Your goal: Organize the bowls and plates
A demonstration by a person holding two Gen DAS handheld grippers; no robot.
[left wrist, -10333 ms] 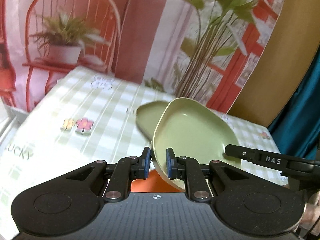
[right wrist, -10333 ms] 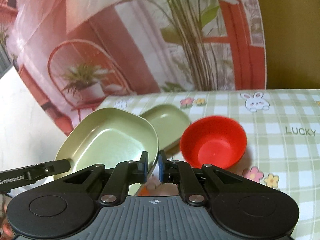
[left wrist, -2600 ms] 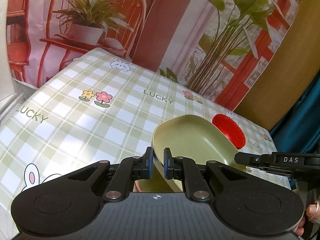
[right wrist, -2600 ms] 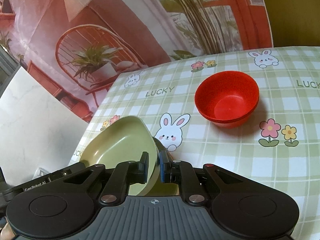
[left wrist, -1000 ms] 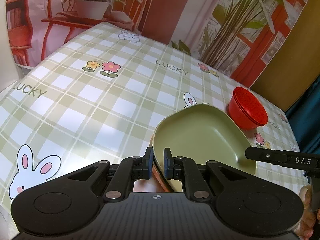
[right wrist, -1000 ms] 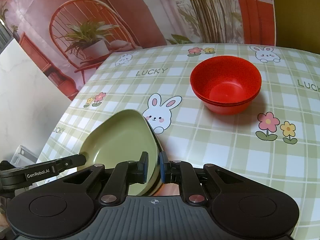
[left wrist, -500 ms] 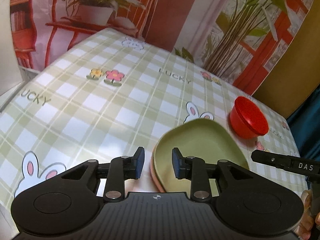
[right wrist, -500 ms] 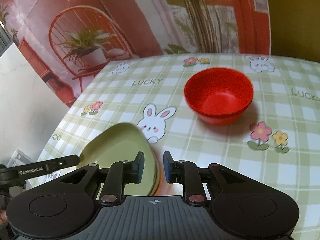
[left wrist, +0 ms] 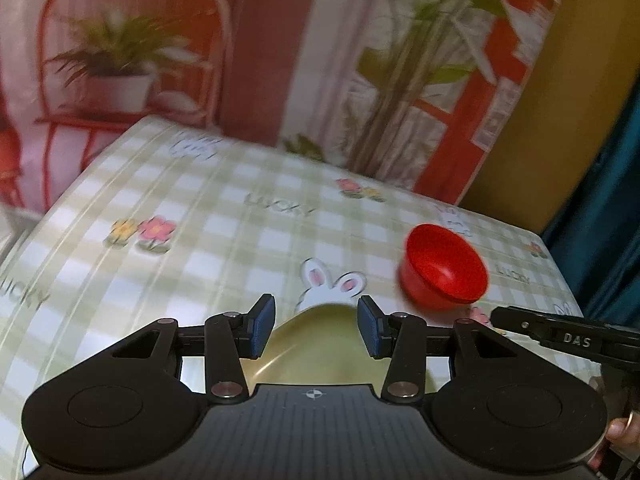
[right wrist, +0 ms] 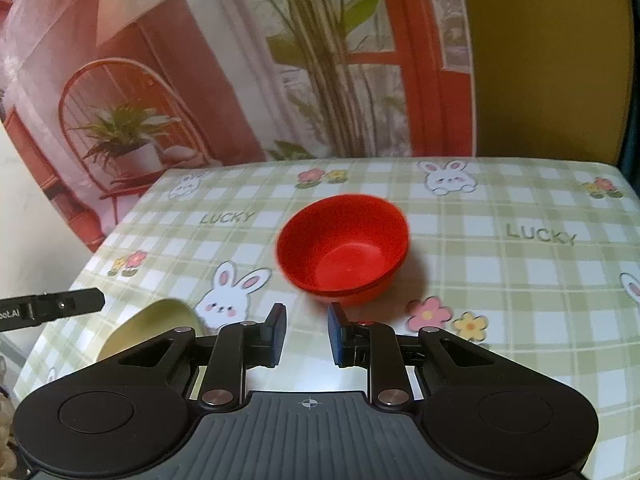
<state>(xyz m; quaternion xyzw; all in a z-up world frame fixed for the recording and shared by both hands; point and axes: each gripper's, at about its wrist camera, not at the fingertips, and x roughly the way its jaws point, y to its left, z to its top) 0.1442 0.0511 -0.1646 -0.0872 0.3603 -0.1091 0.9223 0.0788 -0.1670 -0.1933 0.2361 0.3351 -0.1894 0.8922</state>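
Left claw [left wrist: 316, 330] stands spread, gripping nothing; the green plate [left wrist: 320, 354] lies on the tabletop [left wrist: 208, 236] just below its pads, apparently set down on purpose. Right claw [right wrist: 307, 335] is likewise spread and empty, aimed toward the red bowl [right wrist: 343, 249], which sits beyond the plate, near the rabbit print. The bowl seems to be two nested. Claw bodies hide most of the plate; anything stacked beneath it cannot be made out. The left view is blurred.
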